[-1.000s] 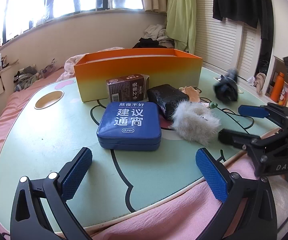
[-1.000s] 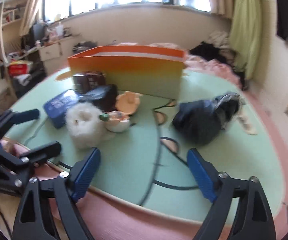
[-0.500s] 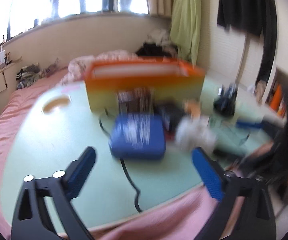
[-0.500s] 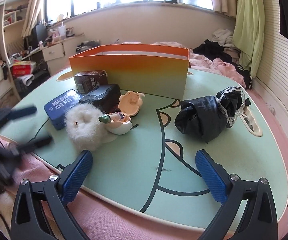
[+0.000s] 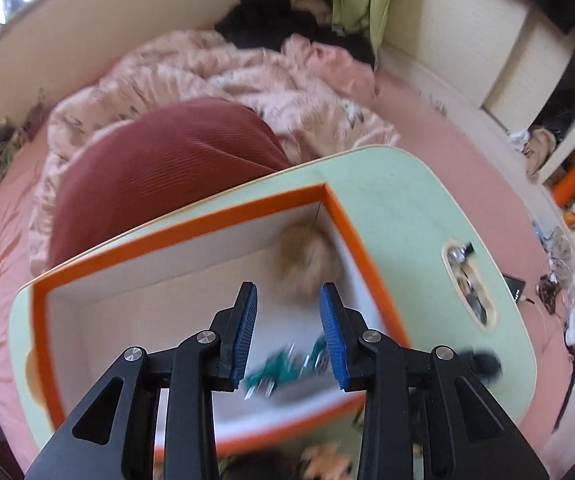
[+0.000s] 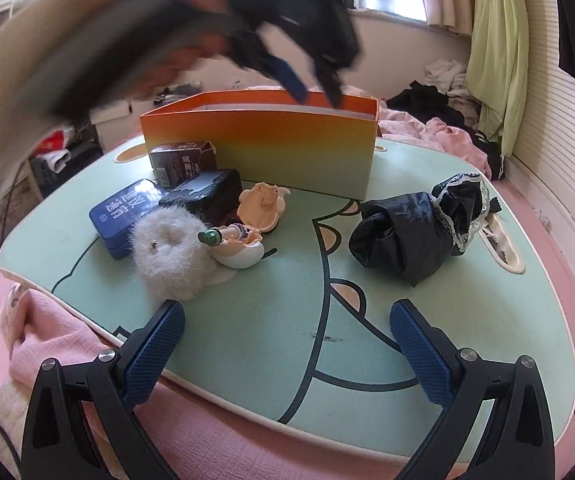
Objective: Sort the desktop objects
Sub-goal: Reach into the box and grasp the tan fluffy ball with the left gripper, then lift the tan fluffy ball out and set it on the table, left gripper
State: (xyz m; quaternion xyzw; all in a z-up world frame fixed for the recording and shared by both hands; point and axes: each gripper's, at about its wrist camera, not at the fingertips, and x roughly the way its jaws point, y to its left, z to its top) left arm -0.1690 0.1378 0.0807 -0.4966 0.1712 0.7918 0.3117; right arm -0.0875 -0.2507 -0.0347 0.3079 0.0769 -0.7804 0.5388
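Left gripper (image 5: 287, 316) swung from the table's near edge to above the orange box (image 5: 191, 224); jaws closing, nothing between them.
Right gripper (image 6: 287, 344) spread, idle; blue tin (image 6: 125, 210) and fluffy ball (image 6: 171, 256) unsorted. Reopen before the next grab.

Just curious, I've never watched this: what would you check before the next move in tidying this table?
1. Left fingers above the open orange cardboard box: ok.
2. Left fingers empty: ok, closing on nothing.
3. Right fingers open, empty: ok.
4. Room in box beside the fluffy tan ball: ok.
5. Table cleared: not ok; blue rectangular tin, white fluffy ball, black cloth bundle lie outside.
6. Blurred green thing in box: cannot tell.
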